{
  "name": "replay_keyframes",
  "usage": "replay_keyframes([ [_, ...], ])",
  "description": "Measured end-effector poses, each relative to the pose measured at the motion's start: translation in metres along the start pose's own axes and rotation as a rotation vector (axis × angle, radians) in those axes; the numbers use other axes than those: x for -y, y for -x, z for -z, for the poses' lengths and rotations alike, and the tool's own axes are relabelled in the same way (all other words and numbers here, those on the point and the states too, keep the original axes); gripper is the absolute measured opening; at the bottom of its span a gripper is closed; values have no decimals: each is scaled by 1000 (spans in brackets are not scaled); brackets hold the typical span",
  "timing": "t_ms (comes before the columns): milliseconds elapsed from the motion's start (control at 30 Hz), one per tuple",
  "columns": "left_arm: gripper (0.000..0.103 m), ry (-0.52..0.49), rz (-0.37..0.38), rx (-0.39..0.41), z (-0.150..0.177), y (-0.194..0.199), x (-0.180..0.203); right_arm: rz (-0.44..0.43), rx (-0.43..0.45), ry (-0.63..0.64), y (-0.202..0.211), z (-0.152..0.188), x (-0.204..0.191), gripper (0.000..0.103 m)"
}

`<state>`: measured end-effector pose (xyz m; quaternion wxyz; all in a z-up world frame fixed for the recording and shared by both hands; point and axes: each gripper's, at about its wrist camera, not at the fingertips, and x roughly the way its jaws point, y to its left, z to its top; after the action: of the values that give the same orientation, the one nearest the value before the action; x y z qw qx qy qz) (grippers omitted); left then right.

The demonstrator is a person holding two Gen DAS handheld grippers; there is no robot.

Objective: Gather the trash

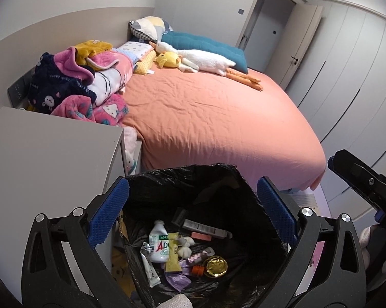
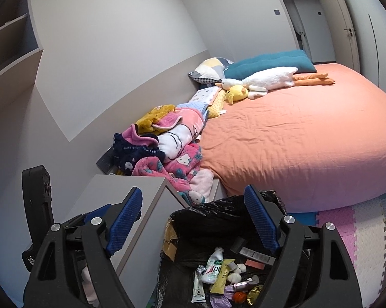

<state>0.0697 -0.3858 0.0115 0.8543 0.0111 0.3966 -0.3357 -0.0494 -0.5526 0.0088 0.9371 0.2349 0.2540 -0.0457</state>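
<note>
The orange-sheeted bed [image 1: 218, 118] is lying beyond the black-lined trash bin [image 1: 167, 182], which is sitting directly below both claws. The left claw [image 1: 193, 213] is hanging wide and empty, nearer over the dropped AD bottle [image 1: 159, 243]; the right claw [image 2: 193, 220] is gaping empty too.

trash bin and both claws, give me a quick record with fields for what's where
bin: trash bin lined with a black bag, on the floor beside the bed
contents: white bottle, yellow sachet, gold round lid, grey tube, other small wrappers
left claw: open, empty, above the bin
right claw: open, empty, above the bin's near-left edge
bed items: white goose plush, yellow plush, pile of blankets
nightstand: left of the bin
</note>
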Motion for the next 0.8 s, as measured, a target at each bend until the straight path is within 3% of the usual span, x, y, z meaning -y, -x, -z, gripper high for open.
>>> replay_keyframes([
  [800,96,-12,-5,4,-1,4,-1,-1,0,7,-2,2,-7,82],
])
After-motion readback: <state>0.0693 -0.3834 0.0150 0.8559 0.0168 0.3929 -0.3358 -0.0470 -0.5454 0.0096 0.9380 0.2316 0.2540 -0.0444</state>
